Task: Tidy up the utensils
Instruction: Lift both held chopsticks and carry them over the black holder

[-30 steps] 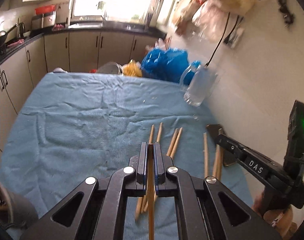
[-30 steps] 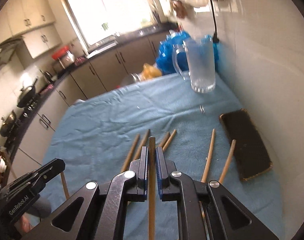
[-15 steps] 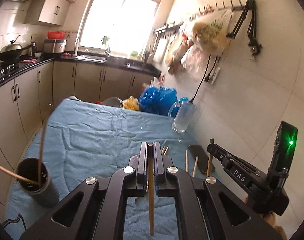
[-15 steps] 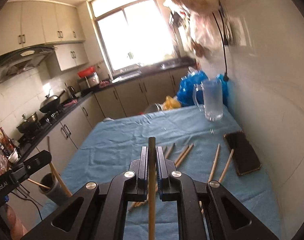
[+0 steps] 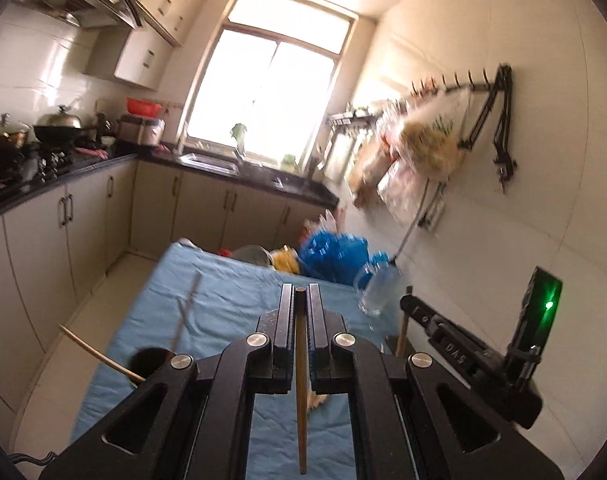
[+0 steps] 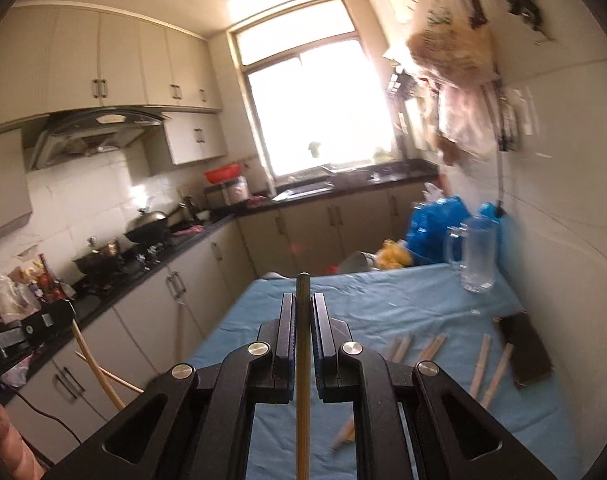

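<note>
Chopsticks, one pinched in each handheld gripper, ride above a blue-clothed kitchen table (image 5: 231,280) on the way, by all appearances, to the dark holder cup (image 5: 151,364) at the table's near left corner. The left gripper (image 5: 302,300) has its jaws drawn narrow on a wooden chopstick (image 5: 301,380), whose long axis runs straight along the fingers, one end level with the fingertips and pointing forward toward the window, the other trailing back toward the camera. The right gripper (image 6: 302,304) holds a second chopstick (image 6: 302,380) the same way, its tip standing slightly proud of the fingertips. Several more loose chopsticks (image 6: 487,364) lie scattered on the cloth near a dark phone (image 6: 523,344) and a glass mug (image 6: 477,260). The cup already carries a few sticks leaning outward at angles; its mouth is only partly visible in the left view and hidden in the right. To finish this step cleanly, each stick should probably be tipped steeply, its lower end brought over the cup's opening and clear of the leaning sticks, then lowered inside before the jaws part, one hand at a time so the two tools do not crowd each other. Releasing too high or at a shallow angle could send a stick bouncing out or nudge the light cup over.
</note>
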A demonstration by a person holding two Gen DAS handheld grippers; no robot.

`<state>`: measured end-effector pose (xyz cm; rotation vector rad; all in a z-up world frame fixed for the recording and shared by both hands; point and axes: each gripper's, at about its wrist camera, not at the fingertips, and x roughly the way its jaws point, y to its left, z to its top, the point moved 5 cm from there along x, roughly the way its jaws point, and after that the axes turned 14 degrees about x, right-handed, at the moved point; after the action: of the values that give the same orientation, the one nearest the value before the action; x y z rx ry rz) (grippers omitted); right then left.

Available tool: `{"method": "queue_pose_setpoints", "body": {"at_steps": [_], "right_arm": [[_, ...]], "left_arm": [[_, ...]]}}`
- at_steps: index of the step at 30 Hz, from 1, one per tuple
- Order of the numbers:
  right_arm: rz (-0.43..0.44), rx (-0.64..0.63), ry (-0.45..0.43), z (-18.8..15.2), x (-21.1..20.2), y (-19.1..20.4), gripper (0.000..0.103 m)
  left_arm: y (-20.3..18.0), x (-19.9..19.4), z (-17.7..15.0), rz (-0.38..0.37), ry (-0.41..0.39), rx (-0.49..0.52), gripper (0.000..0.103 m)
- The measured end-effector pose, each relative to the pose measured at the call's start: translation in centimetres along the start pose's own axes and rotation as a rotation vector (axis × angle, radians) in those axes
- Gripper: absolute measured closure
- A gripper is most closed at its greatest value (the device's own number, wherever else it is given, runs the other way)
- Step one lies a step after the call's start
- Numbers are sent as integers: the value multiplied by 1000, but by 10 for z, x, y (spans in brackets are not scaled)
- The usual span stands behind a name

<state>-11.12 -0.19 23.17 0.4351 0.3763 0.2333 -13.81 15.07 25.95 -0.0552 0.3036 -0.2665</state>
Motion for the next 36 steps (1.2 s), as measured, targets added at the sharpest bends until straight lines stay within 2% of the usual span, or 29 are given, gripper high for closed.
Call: {"method": "queue_pose_setpoints", "body": {"at_steps": [3,8,11,18,21,29,36], "right_arm": [[63,-9,0,0,11,29,96],[151,-25,-16,-4,35,80,96],[200,-19,-20,-6,54,109,96],[286,22,-37,-11,98,155,95],[298,45,-41,-14,116,164,95],[259,36,-56,-33,153,165,95],[224,-45,-52,-54,163,163,95]], "left_arm": [[20,-21,16,58,-54,14,98],[57,-33,30,158,-92,25,98],[80,-31,35,215,-94,33,98],[119,-7,37,287,-64,48,98],[128,7,35,297,-51,45,98],[147,44,20,291,11,27,98],[147,65,5,288,65,36,98]]}}
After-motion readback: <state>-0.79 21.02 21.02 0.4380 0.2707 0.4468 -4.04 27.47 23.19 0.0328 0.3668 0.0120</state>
